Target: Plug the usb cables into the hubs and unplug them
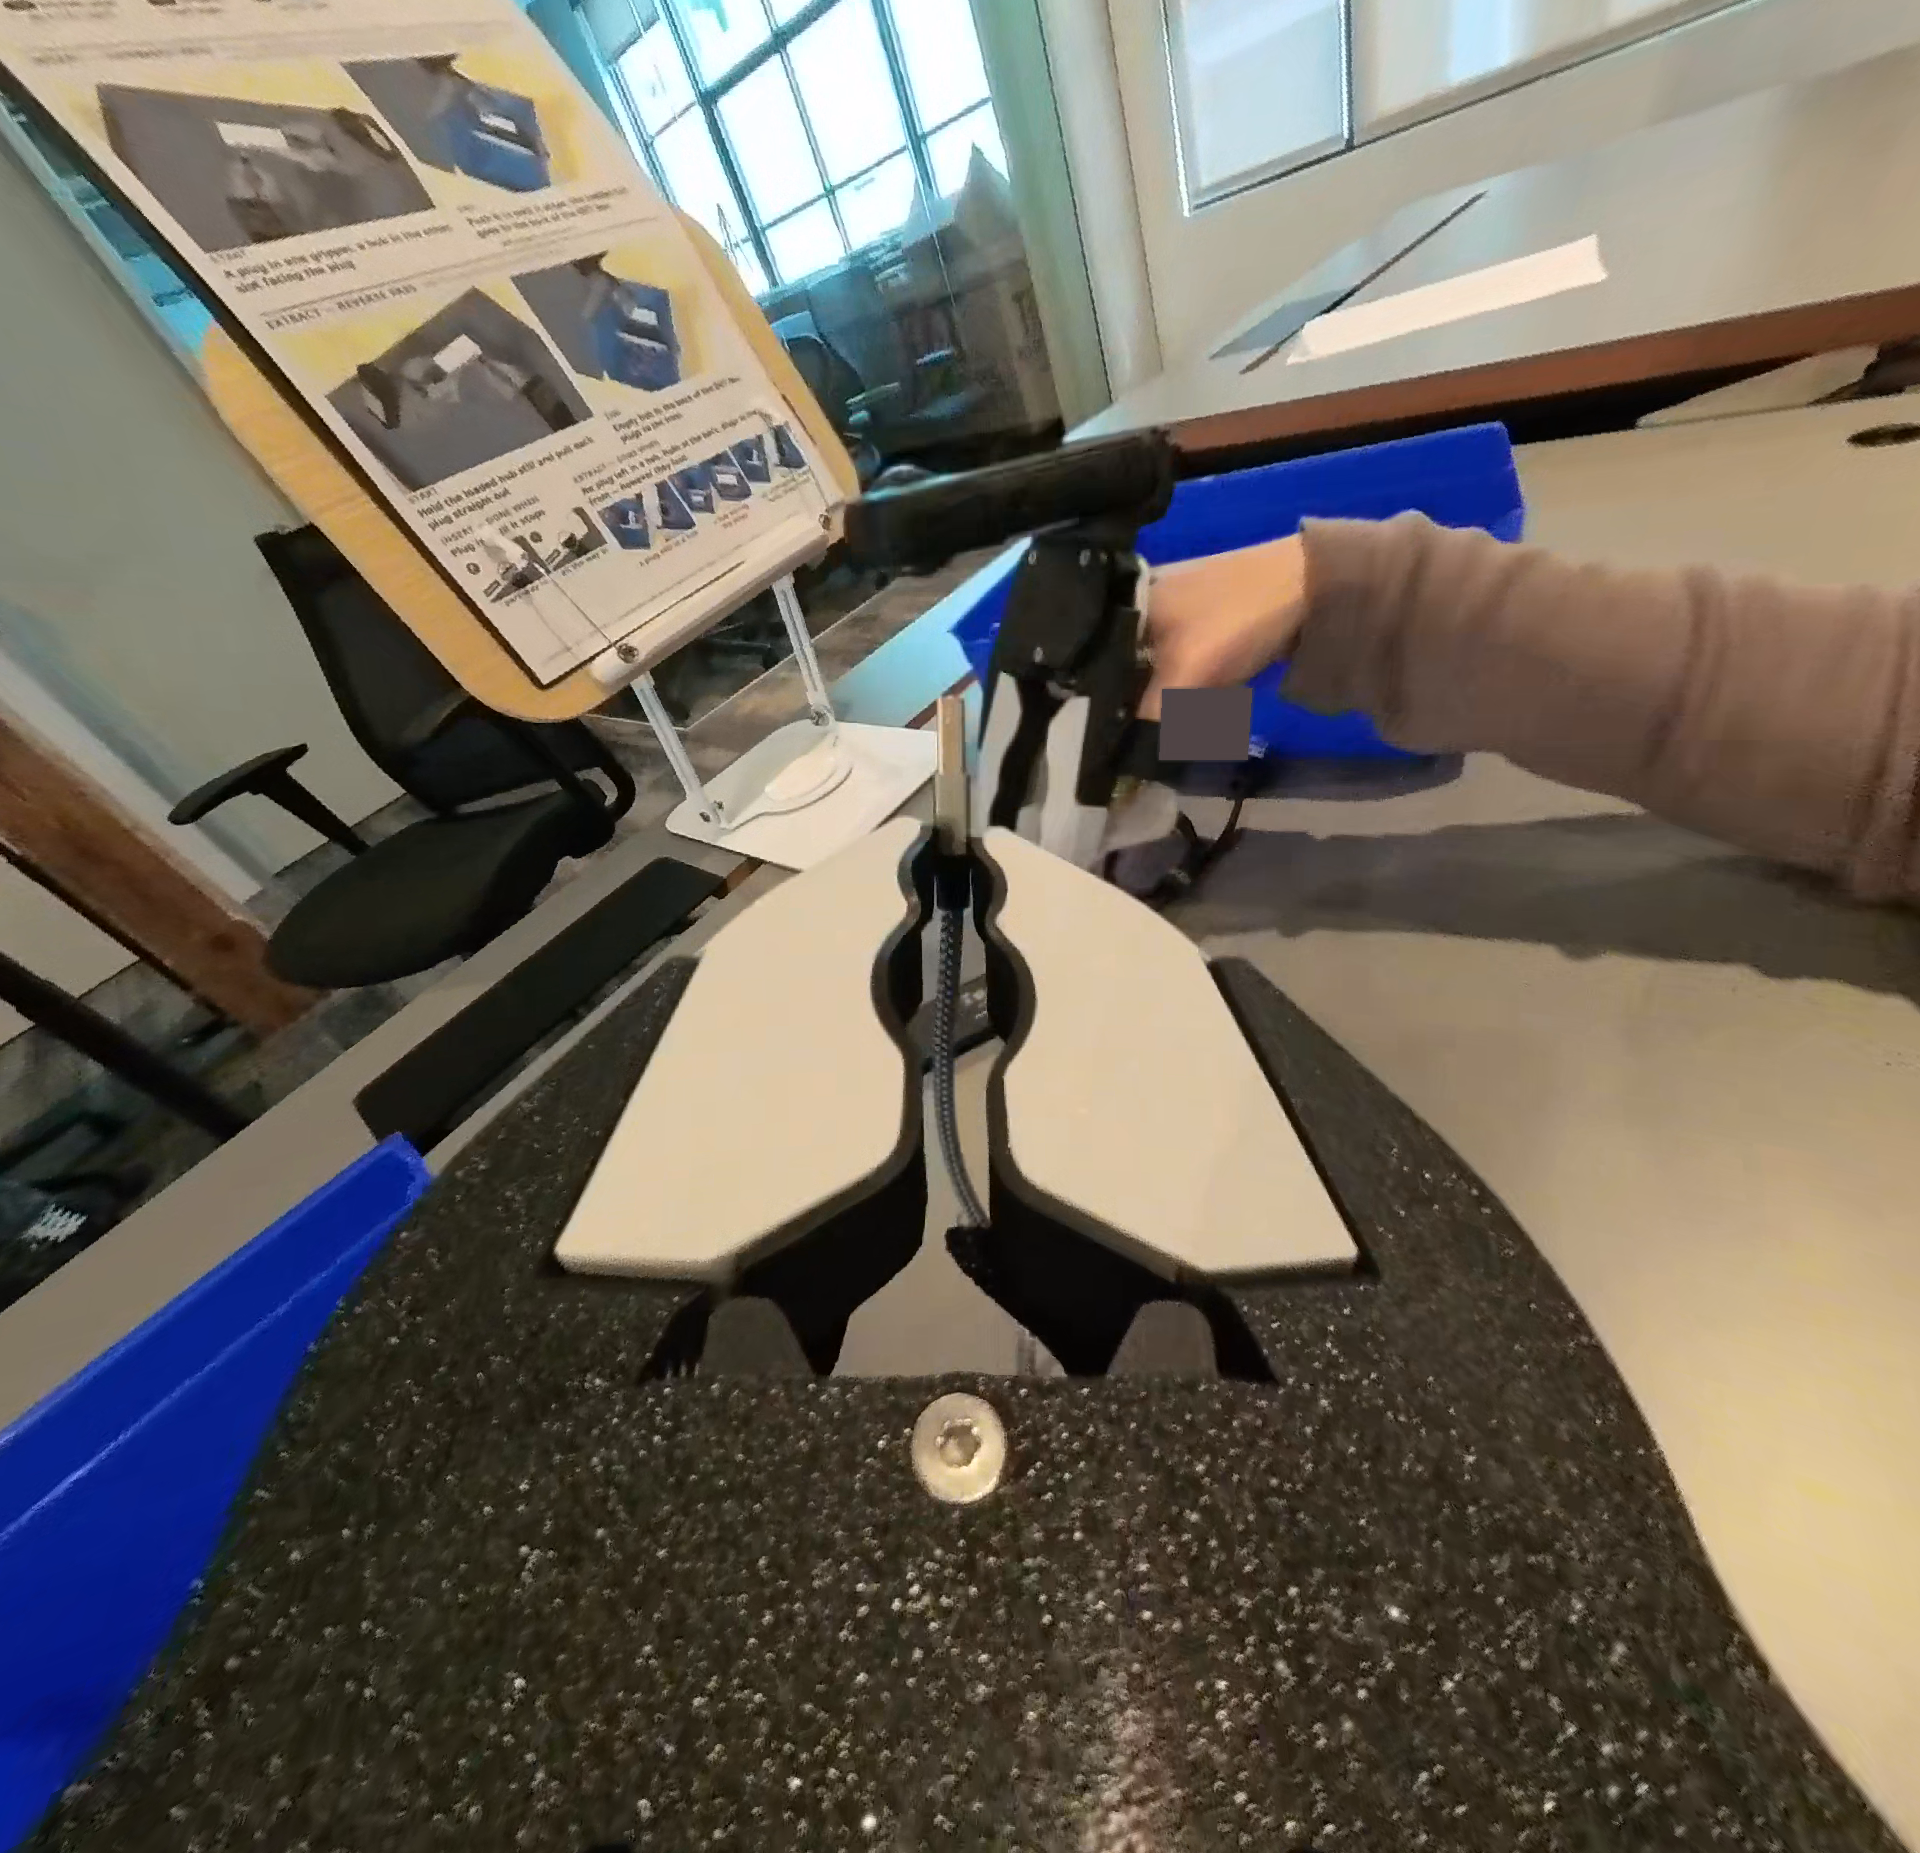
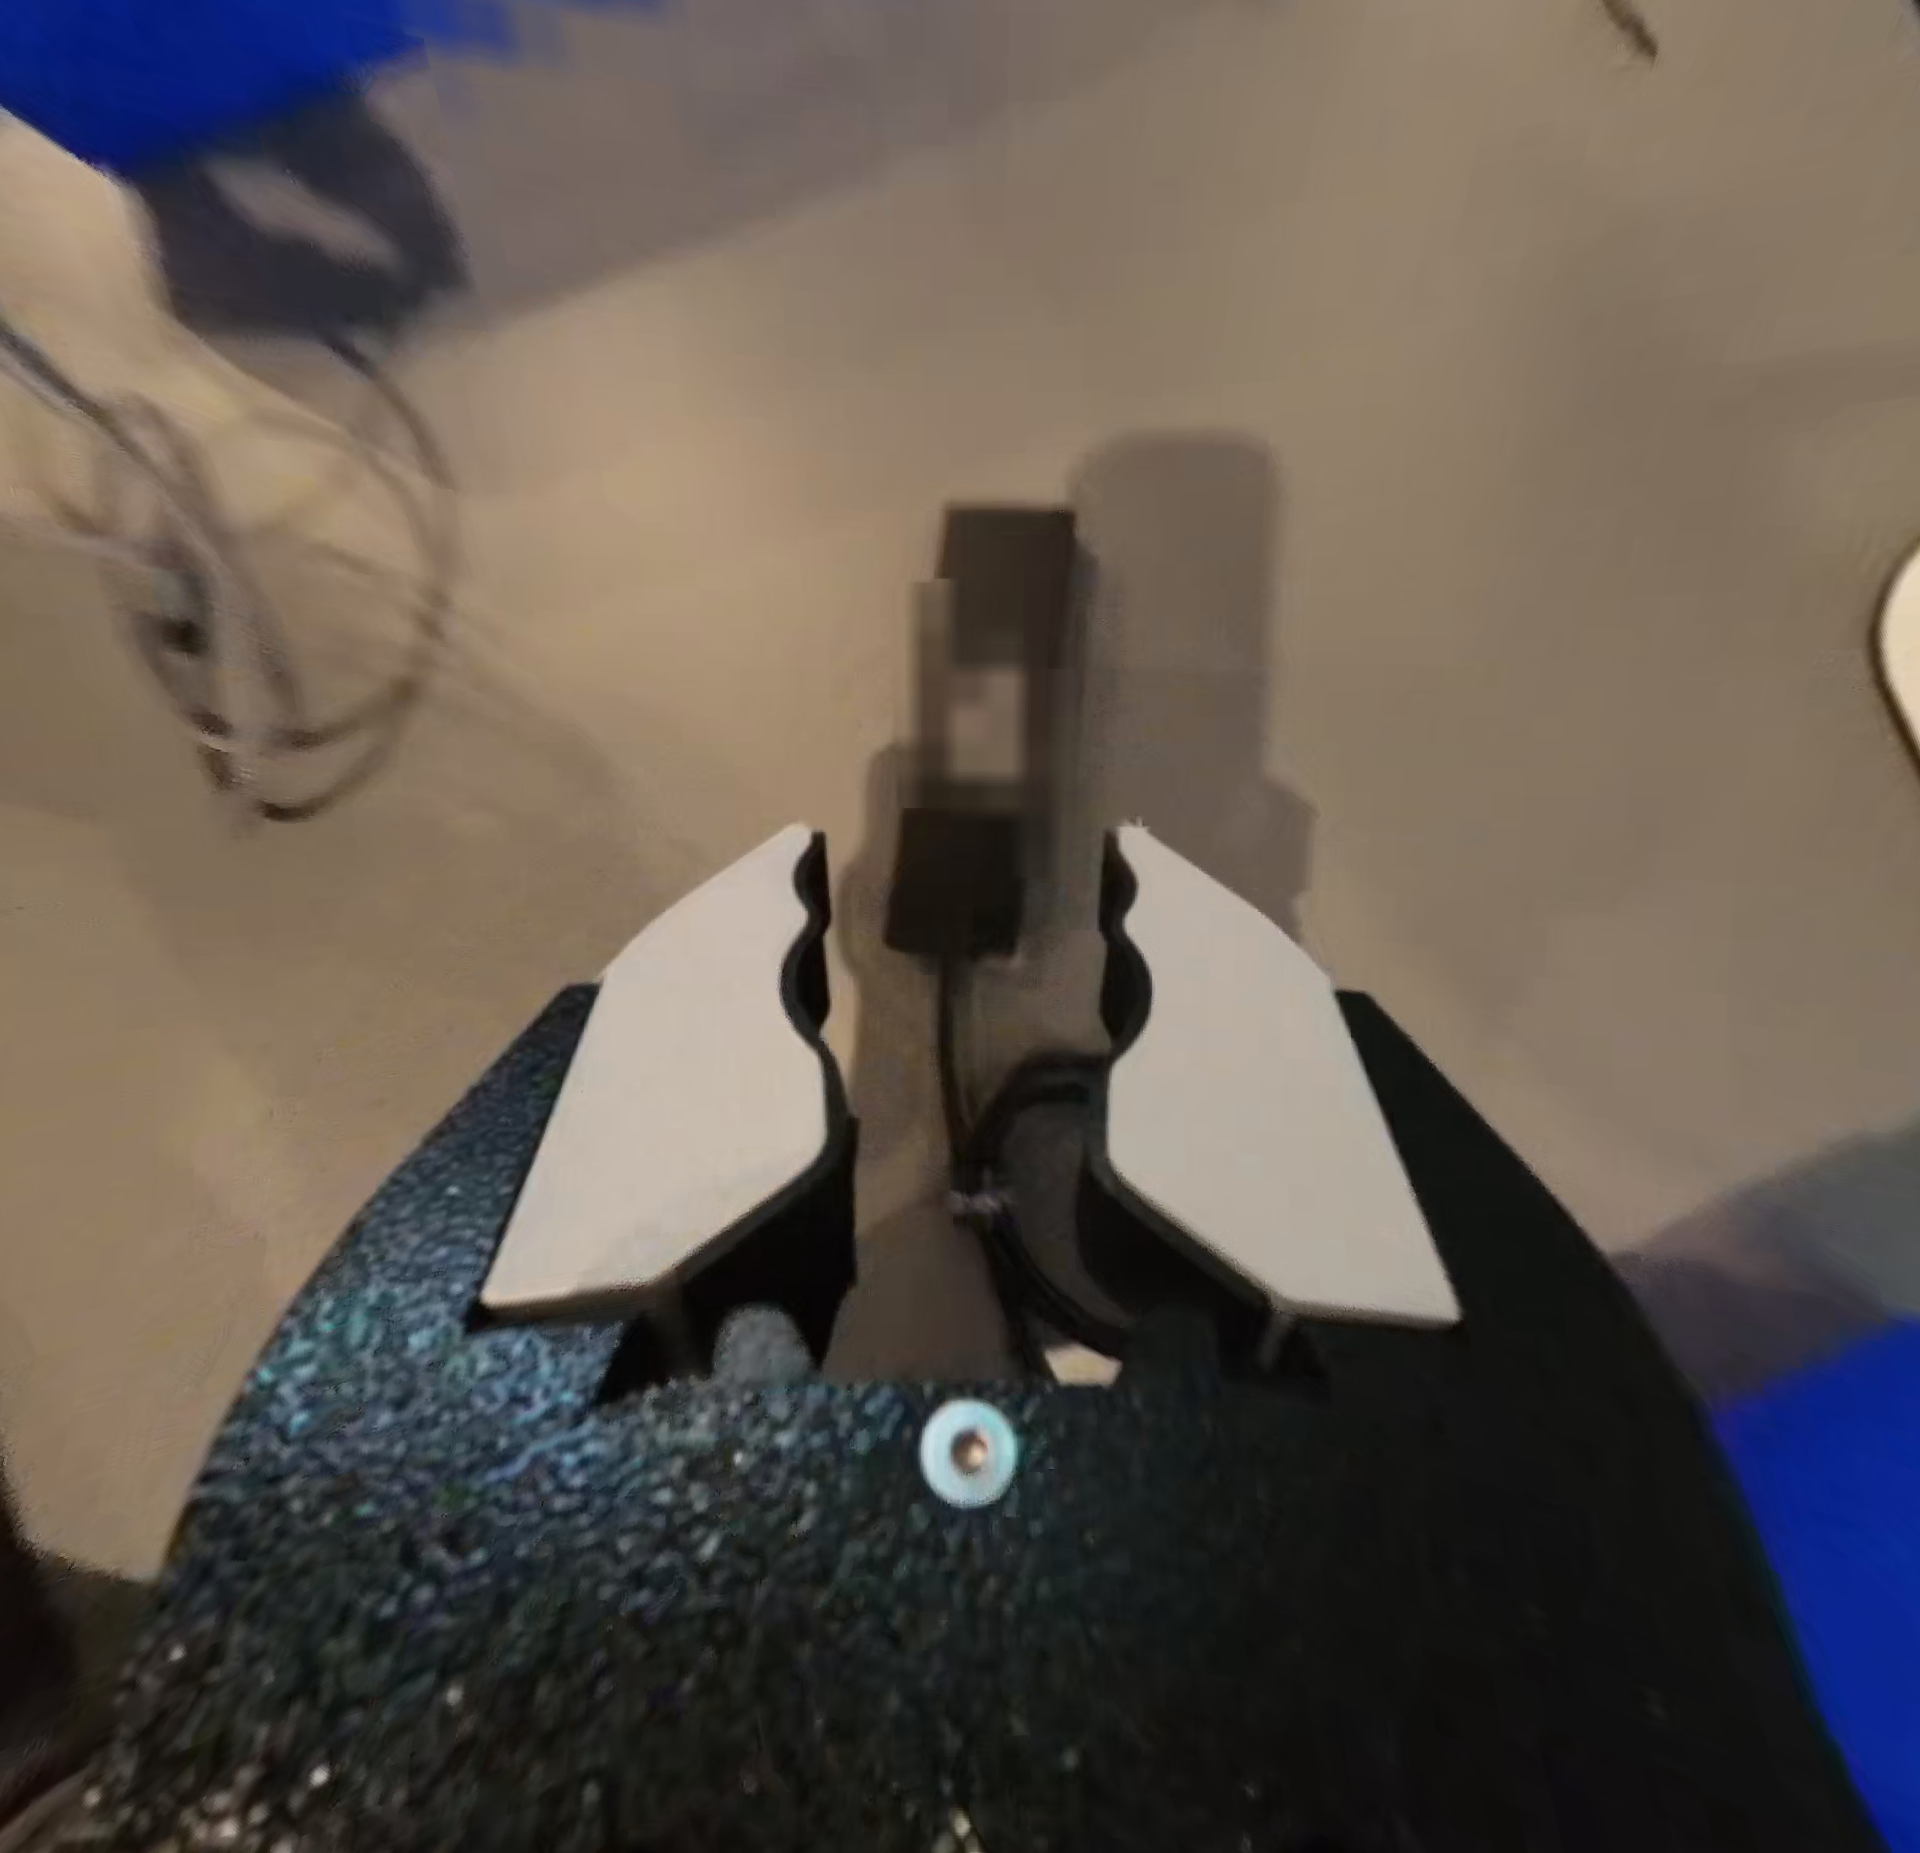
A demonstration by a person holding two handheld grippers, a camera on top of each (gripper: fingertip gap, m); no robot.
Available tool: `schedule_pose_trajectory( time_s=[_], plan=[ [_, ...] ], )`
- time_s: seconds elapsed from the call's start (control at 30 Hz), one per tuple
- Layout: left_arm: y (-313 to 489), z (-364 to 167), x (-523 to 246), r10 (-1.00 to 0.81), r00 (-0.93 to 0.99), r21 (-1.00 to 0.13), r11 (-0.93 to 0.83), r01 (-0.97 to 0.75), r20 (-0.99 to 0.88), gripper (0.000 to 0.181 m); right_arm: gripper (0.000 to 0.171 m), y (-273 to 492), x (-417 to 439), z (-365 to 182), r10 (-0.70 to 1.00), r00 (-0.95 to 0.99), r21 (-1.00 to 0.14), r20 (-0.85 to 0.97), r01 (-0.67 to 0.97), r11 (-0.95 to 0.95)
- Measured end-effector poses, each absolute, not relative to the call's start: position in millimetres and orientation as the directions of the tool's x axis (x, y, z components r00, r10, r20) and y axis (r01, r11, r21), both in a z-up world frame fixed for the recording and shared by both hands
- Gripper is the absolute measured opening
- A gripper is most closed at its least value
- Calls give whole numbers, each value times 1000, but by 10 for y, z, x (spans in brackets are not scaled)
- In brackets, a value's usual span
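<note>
Fingers of the left gripper [image 1: 951,847] are clenched on a USB cable [image 1: 954,1065]: the tips pinch the plug's collar, the metal plug [image 1: 950,764] stands clear beyond them, and the braided cord runs back down the slot between the two pale pads [image 1: 774,1065]. I read the plug's long axis as in line with the gripper's own axis, its open end pointing forward and away from me, toward the white base of the instruction-sheet stand [image 1: 831,795]. Nothing is mated to it.

Beyond the plug in the same view, the right gripper [image 1: 1044,660] is held in a hand [image 1: 1216,624], tilted down at the grey table [image 1: 1558,1024], with a blue bin [image 1: 1340,515] behind it.

Moving right: the right gripper [image 2: 966,868] in its own view has its fingers spread and empty. A dark, slim hub [image 2: 987,712] lies flat on the table just ahead of the tips, not between them; part of it is mosaic-patched. Its long axis runs along my line of sight, the far end pointing away, and its thin black lead [image 2: 951,1055] trails back between the fingers. I cannot tell which face carries the ports. Loose cables [image 2: 260,640] lie blurred to the far left.

Progress, as I judge it: plug picked up, hub not yet grasped, no insertion made. Left to do: take the hub, line up both axes, push in, then pull out again.
</note>
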State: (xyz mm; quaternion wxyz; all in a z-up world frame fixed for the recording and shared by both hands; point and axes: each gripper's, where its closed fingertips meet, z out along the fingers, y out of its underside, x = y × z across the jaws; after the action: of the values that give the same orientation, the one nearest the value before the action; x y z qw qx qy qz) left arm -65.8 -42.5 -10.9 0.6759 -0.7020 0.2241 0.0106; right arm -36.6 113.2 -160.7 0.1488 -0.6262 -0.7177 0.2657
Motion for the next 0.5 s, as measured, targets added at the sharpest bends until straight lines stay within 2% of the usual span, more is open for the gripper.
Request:
schedule_pose_trajectory(
  time_s=[0.1,0.2,0.27,0.33,0.5],
  plan=[
    [-420,-120,-690,-310,889,-935,0,-354,-336,6,52,1210,-300,-1747,982,-173,-490,-73,864,115],
    [-449,-137,-717,-322,886,-935,-8,-356,-334,6,51,1210,-360,-1727,967,-197,-474,-163,875,98],
    [-476,-144,-746,-323,882,-931,-10,-365,-342,6,31,1333,-372,-1727,968,-210,-427,-136,894,134],
    [-498,-139,-795,-316,882,-928,-10,-371,-349,6,27,1472,-334,-1755,971,-232,-341,-64,919,197],
    [-568,-74,-887,-325,893,-946,18,-322,-311,6,40,1349,-294,-1809,943,-279,-270,-183,936,225]
  ],
)
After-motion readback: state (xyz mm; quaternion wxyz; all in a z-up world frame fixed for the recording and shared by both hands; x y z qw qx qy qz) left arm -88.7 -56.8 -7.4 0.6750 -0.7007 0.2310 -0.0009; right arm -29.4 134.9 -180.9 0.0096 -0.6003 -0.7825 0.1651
